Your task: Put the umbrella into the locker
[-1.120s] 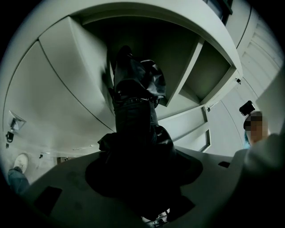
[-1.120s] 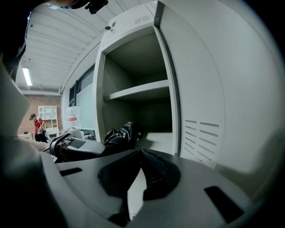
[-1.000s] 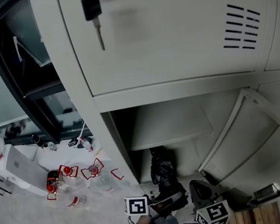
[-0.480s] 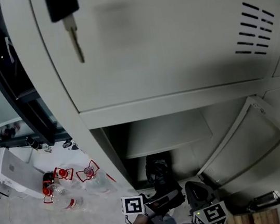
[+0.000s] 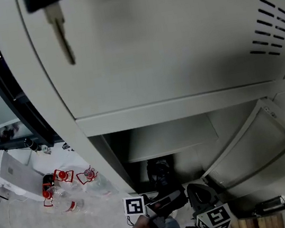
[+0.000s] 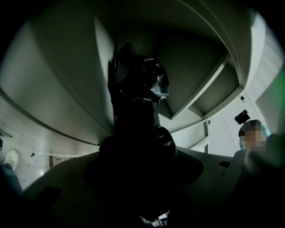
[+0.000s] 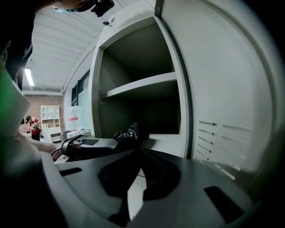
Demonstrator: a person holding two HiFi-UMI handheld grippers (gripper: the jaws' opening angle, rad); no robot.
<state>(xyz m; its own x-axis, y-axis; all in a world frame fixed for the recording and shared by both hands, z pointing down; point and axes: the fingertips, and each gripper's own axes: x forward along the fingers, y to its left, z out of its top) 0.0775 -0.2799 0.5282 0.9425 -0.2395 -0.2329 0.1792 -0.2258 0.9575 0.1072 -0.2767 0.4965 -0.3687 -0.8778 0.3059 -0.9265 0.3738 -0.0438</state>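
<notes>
Left gripper point(image 6: 139, 156): fingers clamped on folded black umbrella point(image 6: 139, 95).
Right gripper point(image 7: 137, 156): fingers closed together, nothing between; held just right of the left gripper, near the open door point(image 5: 254, 144).
Umbrella: far end inside the lower compartment of the locker point(image 5: 132, 119), under the shelf point(image 7: 139, 85).
Progress, as judged: insertion largely made. Left to do: setting down, release, withdrawal.

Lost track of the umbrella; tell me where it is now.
The black umbrella sits bottom centre in the head view, clamped in the left gripper, its end inside the open lower locker compartment beneath the shelf.
</notes>
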